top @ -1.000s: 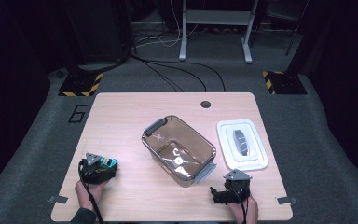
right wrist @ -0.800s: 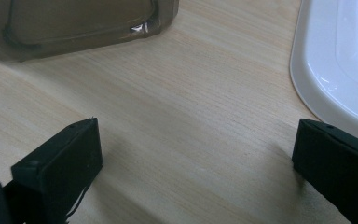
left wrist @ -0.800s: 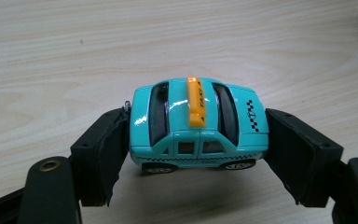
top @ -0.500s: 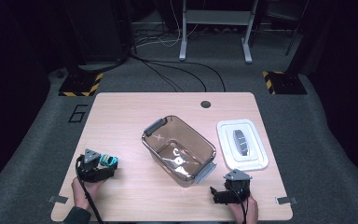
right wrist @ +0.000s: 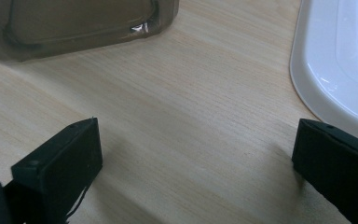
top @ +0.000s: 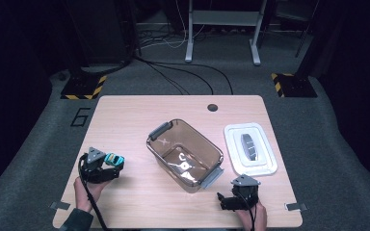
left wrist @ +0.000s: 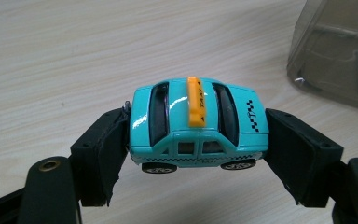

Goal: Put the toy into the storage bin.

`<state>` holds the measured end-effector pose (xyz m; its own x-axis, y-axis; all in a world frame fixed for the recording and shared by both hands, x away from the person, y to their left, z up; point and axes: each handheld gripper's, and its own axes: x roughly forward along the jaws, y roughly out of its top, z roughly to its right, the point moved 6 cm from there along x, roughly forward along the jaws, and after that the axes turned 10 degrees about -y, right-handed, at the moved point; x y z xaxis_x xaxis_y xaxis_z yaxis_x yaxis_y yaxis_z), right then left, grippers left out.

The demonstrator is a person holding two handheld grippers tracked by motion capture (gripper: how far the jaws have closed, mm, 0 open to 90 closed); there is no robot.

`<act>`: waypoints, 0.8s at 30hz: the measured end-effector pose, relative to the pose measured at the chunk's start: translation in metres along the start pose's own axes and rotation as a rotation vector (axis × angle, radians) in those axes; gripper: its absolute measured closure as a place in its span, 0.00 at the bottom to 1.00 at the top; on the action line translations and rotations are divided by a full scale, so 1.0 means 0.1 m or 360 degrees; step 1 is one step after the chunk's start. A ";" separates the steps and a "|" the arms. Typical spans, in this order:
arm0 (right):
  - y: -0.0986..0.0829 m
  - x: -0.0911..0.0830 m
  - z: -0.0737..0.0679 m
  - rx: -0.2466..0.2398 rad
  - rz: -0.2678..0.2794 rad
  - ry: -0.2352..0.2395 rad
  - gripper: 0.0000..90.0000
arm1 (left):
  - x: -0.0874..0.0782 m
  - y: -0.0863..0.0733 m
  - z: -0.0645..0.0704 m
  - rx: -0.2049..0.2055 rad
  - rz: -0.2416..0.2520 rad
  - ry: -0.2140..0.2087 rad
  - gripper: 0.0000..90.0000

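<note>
Fingers (left wrist: 100, 158) of left gripper (left wrist: 198, 154) pinch small turquoise toy taxi (left wrist: 198, 123) end to end, above worktop (left wrist: 51, 56); right gripper (right wrist: 191, 158) spread, empty. Keep grip level, carry toward clear brown plastic bin (top: 185, 154) ahead-right, release low inside.

Taxi (left wrist: 198, 123): glossy teal paint, bright highlights on the roof; matt orange plastic roof sign; dark shiny windows; silvery wheel hubs.

Left gripper (left wrist: 198, 154): matt black pads (left wrist: 105, 154), one frayed at its lower edge, looks like foam or rubber; brass-coloured metal inserts in the black plastic arms.

Right gripper (right wrist: 193, 172): same matt black pads (right wrist: 58, 163), loose threads at the bottom.

Table (top: 125, 115): pale wood-grain top, smooth, low sheen.

Bin (top: 185, 154): clear, brown-tinted plastic, glossy with glints; grey matt plastic handles.

Lid (top: 231, 163): white plastic, smooth and glossy, near the right edge.

Floor (top: 347, 159): grey carpet, rough.
</note>
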<state>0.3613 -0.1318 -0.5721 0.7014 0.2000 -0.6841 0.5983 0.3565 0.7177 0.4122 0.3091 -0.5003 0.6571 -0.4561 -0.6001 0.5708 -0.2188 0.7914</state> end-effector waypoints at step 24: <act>0.00 0.00 0.00 0.0007 -0.0003 0.0000 0.01 | -0.16 0.55 0.12 0.0130 0.0065 -0.0067 0.27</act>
<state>0.3609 -0.1316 -0.5721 0.7003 0.1995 -0.6854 0.6013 0.3526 0.7170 0.4272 0.2943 -0.4459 0.6570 -0.5013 -0.5631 0.5009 -0.2680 0.8230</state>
